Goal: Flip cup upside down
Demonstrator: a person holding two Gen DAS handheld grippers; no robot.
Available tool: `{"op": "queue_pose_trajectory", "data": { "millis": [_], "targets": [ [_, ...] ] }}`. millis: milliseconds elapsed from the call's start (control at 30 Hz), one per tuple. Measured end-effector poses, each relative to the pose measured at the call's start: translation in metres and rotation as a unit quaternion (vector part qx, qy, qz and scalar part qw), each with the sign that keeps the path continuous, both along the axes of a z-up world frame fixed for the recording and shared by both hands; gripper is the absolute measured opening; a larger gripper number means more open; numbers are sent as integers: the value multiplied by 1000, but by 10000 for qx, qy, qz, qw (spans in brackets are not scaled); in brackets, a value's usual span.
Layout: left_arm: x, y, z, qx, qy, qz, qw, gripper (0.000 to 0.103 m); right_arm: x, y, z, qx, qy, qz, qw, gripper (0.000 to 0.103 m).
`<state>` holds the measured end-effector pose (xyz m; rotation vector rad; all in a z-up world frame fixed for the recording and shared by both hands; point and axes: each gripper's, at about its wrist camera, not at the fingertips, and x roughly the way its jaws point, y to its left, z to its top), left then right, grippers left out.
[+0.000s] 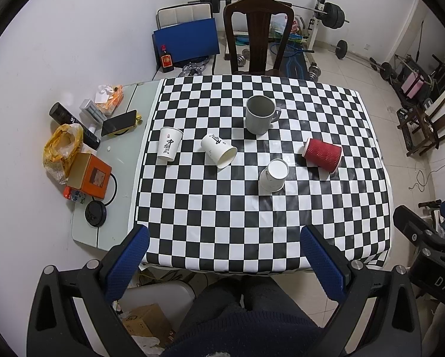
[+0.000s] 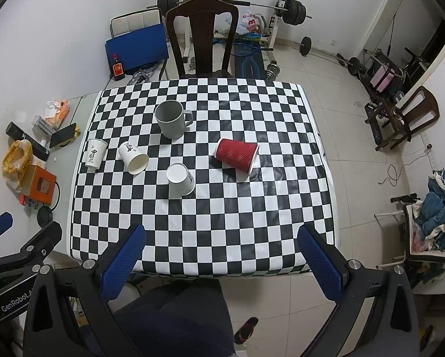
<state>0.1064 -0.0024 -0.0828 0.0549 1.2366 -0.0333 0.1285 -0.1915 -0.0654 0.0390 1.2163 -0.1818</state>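
On the checkered tablecloth [image 1: 222, 208] [image 2: 222, 217] stand several cups. A grey mug [image 1: 261, 114] [image 2: 171, 119] stands upright, mouth up. A white paper cup [image 1: 168, 143] [image 2: 95, 153] stands at the left. Another white paper cup [image 1: 219, 150] [image 2: 133, 158] lies on its side. A third white paper cup [image 1: 273, 175] [image 2: 180, 180] stands near the middle. A red ribbed cup [image 1: 323, 154] [image 2: 237, 155] lies on its side at the right. My left gripper [image 1: 223, 257] and right gripper [image 2: 221, 254] are open and empty, held above the table's near edge.
Left of the cloth lie an orange box [image 1: 89, 175], a yellow bag [image 1: 62, 148], a phone [image 1: 119, 122], a black can [image 1: 73, 125] and tissues [image 1: 109, 96]. A dark wooden chair [image 1: 258, 35] stands behind the table, with weights and a barbell rack beyond. My legs show below.
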Motion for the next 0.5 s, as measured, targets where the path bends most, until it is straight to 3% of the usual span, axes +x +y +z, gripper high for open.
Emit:
{"op": "queue_pose_trajectory", "data": {
  "millis": [500],
  "targets": [
    [1,1,1,-16,13,4,10000,103,-1,0,2,3,10,-1,10000,103]
  ]
}}
